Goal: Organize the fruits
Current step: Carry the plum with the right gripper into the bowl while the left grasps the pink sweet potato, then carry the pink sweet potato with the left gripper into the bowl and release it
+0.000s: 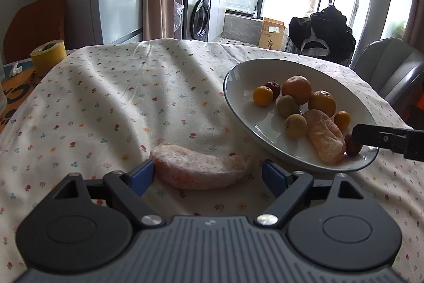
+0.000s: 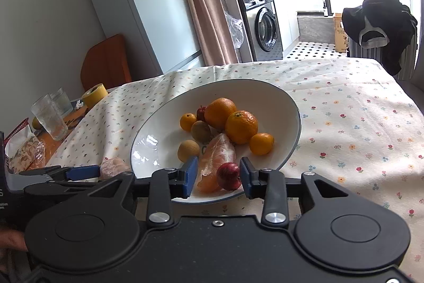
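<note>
A peeled pinkish citrus segment [image 1: 201,169] lies on the flowered tablecloth, and my left gripper [image 1: 208,174] stands open around it, one blue pad at each end. To its right, a white plate [image 1: 233,102] holds oranges [image 1: 296,89], small tangerines, greenish fruits, a second peeled segment [image 1: 324,139] and a small red fruit [image 1: 353,145]. My right gripper [image 2: 218,177] is open over the plate's near rim [image 2: 148,147]. The red fruit [image 2: 229,175] rests in the plate between its pads, close to the right one. The left gripper [image 2: 79,173] shows beside the plate.
A yellow tape roll [image 1: 49,56], drinking glasses [image 2: 50,121] and a snack bag [image 2: 23,150] sit at the table's left end. A grey chair [image 1: 392,70] stands at the right, and a hand [image 2: 10,240] shows at the lower left. Bare cloth lies right of the plate.
</note>
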Demonstrator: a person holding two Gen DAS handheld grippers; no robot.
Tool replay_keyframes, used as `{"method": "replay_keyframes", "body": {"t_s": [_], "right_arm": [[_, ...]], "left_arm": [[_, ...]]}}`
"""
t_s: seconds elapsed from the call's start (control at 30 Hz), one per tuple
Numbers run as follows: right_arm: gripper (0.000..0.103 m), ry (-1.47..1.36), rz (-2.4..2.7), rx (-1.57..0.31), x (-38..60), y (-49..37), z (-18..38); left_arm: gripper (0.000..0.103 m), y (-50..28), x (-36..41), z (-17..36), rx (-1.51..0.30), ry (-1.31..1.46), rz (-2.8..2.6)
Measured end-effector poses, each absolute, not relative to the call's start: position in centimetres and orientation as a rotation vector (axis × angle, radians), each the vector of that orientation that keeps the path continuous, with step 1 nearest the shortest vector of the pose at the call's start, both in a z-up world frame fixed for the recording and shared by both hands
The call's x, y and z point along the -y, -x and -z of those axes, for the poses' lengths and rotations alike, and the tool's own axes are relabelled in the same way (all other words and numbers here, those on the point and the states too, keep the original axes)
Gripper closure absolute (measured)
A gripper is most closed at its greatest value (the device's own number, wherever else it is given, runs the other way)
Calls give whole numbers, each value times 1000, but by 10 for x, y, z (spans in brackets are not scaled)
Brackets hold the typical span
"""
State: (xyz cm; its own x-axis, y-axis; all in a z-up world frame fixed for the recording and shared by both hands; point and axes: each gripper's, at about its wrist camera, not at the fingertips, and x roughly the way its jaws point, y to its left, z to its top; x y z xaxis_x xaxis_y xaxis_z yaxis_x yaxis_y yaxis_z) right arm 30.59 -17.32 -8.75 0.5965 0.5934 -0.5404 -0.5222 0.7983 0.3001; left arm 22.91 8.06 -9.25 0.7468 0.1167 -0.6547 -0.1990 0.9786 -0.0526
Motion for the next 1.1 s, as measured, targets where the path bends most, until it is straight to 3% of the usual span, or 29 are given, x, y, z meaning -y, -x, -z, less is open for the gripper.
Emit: {"method": "replay_keyframes", "body": {"t_s": [0.67, 1.1], "right_arm": [[53, -116, -667, -651, 180, -300, 86], [52, -120, -679, -640, 179, -291, 83]], "left_arm": [[19, -230, -83, 100, -701, 101, -185], [19, -210, -83, 67, -623, 135, -181]]}}
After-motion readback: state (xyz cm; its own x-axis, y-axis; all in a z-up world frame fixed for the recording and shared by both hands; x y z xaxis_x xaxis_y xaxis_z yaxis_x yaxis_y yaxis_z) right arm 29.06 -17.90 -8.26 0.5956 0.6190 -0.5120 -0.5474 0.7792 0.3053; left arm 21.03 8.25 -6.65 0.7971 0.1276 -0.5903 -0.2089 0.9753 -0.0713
